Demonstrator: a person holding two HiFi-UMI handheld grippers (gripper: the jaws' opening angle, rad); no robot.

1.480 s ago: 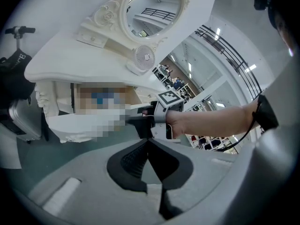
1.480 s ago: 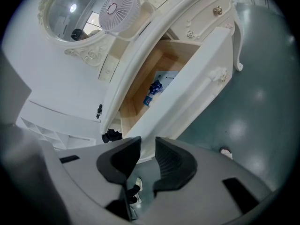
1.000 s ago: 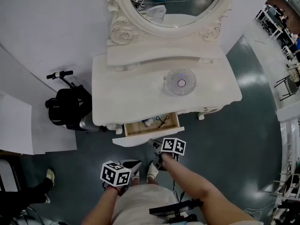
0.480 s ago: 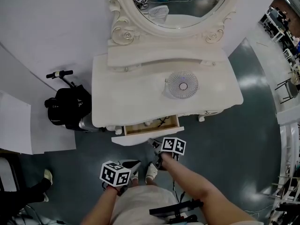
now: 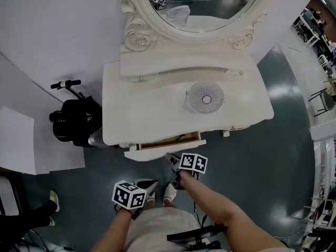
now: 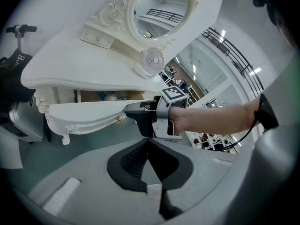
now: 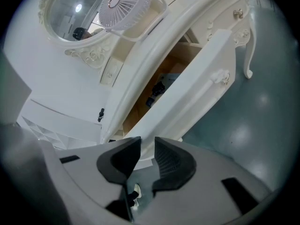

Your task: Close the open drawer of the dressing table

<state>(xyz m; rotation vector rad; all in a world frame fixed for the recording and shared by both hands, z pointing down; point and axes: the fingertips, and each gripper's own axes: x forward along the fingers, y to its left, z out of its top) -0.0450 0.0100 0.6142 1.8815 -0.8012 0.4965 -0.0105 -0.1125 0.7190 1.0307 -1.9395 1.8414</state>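
The drawer (image 5: 157, 152) stands open only a little. Its pale wooden inside shows as a thin strip under the front edge of the white tabletop (image 5: 136, 109), at 12 o'clock from the right claw (image 5: 172, 159). That claw's ribbed black jaws are closing with a narrow gap between them. The end of the smooth white drawer front sits at their tips, though I cannot tell whether they touch it. The left claw (image 6: 149, 146) is closed and empty, at 7 o'clock from the right one. On the glossy tabletop a round grilled fan (image 5: 205, 95) stands at 1 o'clock from the drawer, and a carved oval mirror (image 5: 205, 9) rises behind it. The floor (image 5: 252, 161) is polished dark teal, and a black bag (image 5: 73, 121) rests at 9 o'clock.
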